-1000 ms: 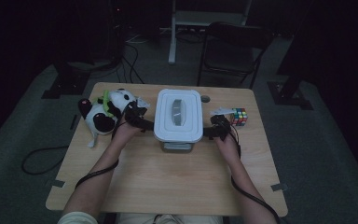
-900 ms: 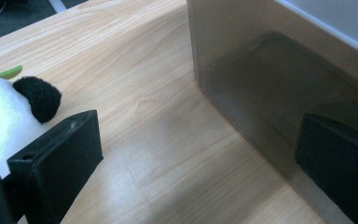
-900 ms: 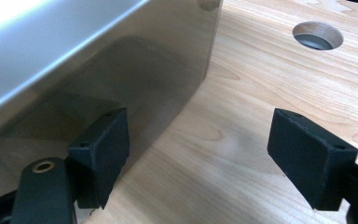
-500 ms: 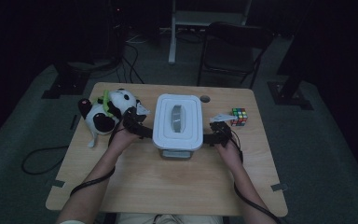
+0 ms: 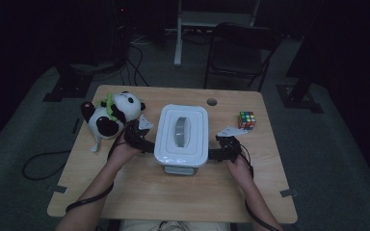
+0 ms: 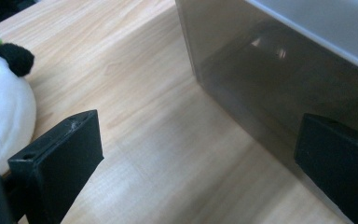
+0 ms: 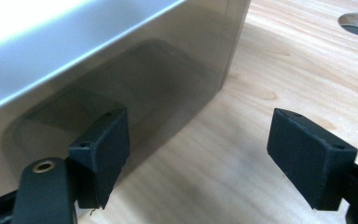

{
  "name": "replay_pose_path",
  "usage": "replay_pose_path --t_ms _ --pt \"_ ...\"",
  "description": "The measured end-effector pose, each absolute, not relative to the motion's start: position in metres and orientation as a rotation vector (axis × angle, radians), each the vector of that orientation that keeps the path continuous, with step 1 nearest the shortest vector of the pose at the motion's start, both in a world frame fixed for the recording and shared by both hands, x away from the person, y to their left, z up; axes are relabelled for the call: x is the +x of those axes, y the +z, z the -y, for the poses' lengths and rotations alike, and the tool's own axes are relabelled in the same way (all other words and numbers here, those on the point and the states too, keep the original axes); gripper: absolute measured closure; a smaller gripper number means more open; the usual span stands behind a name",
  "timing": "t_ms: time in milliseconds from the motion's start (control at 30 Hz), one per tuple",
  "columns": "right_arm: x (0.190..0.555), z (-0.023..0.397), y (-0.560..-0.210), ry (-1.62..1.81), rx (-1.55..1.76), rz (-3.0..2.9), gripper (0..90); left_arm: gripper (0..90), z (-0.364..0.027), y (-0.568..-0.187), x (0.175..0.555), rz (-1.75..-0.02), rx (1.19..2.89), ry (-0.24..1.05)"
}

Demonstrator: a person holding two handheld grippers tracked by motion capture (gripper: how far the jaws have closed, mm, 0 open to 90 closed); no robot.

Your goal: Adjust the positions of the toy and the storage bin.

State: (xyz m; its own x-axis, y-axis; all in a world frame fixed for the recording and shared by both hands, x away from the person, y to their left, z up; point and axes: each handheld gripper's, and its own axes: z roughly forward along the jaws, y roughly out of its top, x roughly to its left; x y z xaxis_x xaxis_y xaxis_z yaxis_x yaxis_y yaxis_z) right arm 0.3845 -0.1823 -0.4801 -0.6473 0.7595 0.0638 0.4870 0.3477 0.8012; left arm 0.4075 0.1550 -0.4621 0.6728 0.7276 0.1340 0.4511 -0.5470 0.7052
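A translucent storage box with a white lid [image 5: 181, 134] stands in the middle of the wooden table [image 5: 173, 192]. My left gripper [image 5: 142, 139] lies against its left side and my right gripper [image 5: 220, 153] against its right side. In the left gripper view the jaws [image 6: 198, 135] stand wide open over bare wood, the right-hand jaw close along the box wall [image 6: 279, 79]. In the right gripper view the jaws [image 7: 198, 126] are also open with nothing between them, the left-hand jaw next to the box wall [image 7: 121, 60].
A plush panda [image 5: 111, 113] lies left of the box, close to my left gripper, and its white body [image 6: 0, 116] is beside the left jaw. A colour cube [image 5: 246, 120] sits at the right. A cable hole [image 5: 212, 102] is behind the box. A chair [image 5: 241, 48] stands beyond the table.
The box has slid toward the near edge of the table, with both grippers and hands moving back along its sides. The panda and cube have stayed put.
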Motion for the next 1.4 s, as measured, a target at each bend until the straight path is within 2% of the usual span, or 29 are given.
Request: replay_pose_path --t_ms 533,833,1133,1267,1400 --pt "0.352 0.184 -0.483 1.246 1.086 -2.308 20.5 1.6 -0.155 -0.460 0.373 -0.845 2.260 0.571" --pt "0.330 0.185 -0.485 1.277 1.075 -2.321 20.4 1.6 -0.160 -0.460 0.350 -0.801 2.278 0.544" --pt "0.314 0.186 -0.485 1.315 1.061 -2.333 20.4 1.5 -0.166 -0.464 0.344 -0.813 2.240 0.504" --pt "0.315 0.192 -0.489 1.350 1.081 -2.344 13.4 1.4 -0.174 -0.470 0.349 -0.837 2.175 0.434" --pt "0.321 0.200 -0.489 1.298 1.103 -2.298 13.1 1.4 -0.180 -0.473 0.351 -0.859 2.152 0.439"
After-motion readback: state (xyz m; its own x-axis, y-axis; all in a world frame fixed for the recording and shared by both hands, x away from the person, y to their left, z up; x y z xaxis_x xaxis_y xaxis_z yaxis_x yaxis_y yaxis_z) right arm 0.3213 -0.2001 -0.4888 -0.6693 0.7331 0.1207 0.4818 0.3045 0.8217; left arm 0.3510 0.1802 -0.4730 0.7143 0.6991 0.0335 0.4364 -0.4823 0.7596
